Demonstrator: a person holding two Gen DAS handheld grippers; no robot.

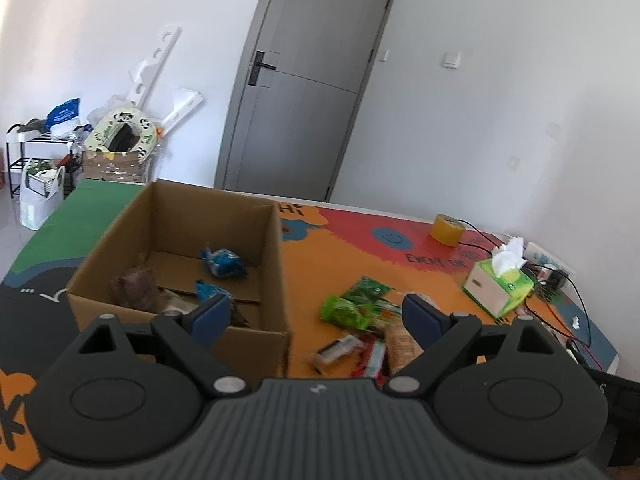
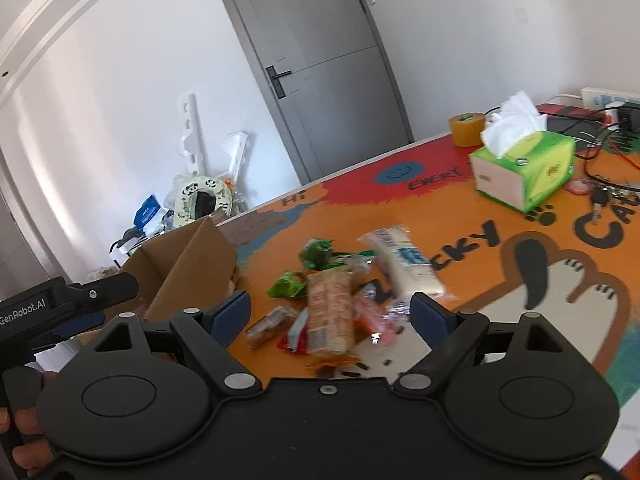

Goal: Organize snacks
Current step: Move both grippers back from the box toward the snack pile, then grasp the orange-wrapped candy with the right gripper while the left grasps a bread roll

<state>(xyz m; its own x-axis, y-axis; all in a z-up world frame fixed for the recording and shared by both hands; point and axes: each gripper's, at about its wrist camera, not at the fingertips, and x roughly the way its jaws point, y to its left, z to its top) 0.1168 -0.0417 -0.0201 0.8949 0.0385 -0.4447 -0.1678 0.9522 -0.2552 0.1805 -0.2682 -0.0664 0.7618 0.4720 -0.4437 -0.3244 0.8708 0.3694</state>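
White walls, grey door [image 1: 304, 80], colourful cartoon tabletop [image 2: 460, 216], scattered snacks [image 2: 332, 300]

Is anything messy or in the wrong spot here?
Yes. A pile of snack packets lies loose and jumbled on the table mat, some overlapping, beside the cardboard box rather than in it. Only a few packets are inside. Nothing looks spilled or torn. Both grippers are open and empty.

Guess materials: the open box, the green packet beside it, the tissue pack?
Box: brown corrugated cardboard, matte; creased flaps, raw edges. Green packet: looks like thin plastic film, glossy and crinkled. Tissue pack: probably a soft printed plastic wrap, slight sheen, with white paper tissue sticking out on top.
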